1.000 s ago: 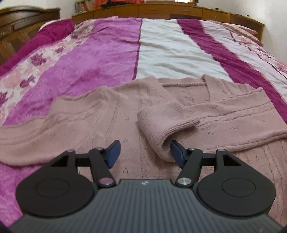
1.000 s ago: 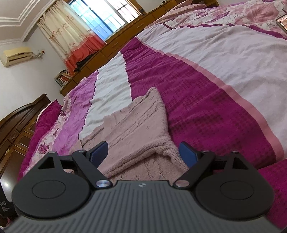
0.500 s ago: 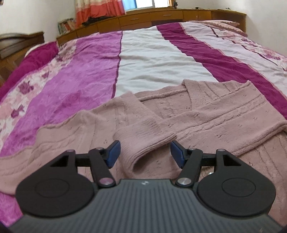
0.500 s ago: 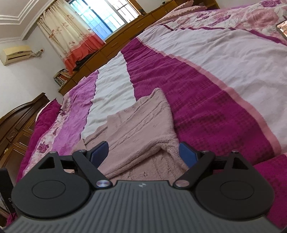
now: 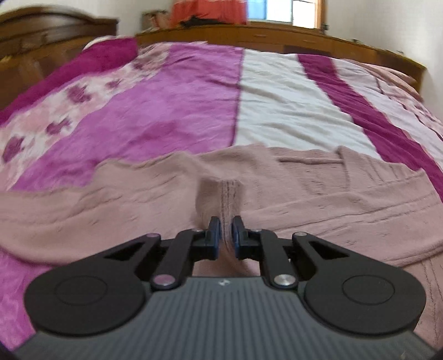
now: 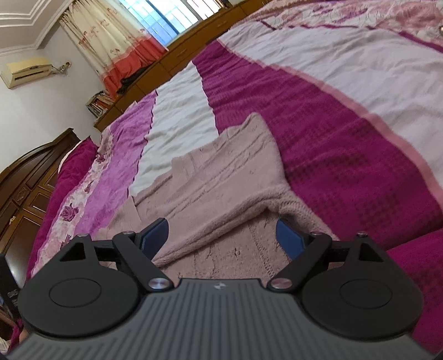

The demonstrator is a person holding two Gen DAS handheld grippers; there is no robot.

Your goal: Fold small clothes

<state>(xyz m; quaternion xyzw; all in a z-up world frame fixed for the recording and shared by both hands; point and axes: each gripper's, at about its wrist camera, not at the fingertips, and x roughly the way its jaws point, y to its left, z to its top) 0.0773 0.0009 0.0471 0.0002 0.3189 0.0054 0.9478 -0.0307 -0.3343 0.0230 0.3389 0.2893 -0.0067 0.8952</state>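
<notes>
A dusty pink knitted sweater (image 5: 332, 199) lies flat across the bed, one sleeve stretched out to the left. The other sleeve's ribbed cuff (image 5: 227, 193) is folded onto the chest. My left gripper (image 5: 224, 225) is closing on it, and the cuff stands pinched between the blue pads. In the right wrist view the sweater (image 6: 221, 171) shows its right side, with a sleeve folded inward. My right gripper (image 6: 221, 231) hovers just over that folded edge, its jaws wide open with nothing gripped.
The sweater rests on a bedspread (image 5: 180, 110) striped in pink, white and magenta. A dark wooden headboard (image 5: 55, 25) stands at the far left, and a low wooden cabinet (image 6: 177, 61) runs under the curtained window. An air conditioner (image 6: 25, 70) hangs on the wall.
The left gripper's jaws came together on the cuff that lay between them, and its view swung a little and blurred. The right gripper stayed open and barely moved.
</notes>
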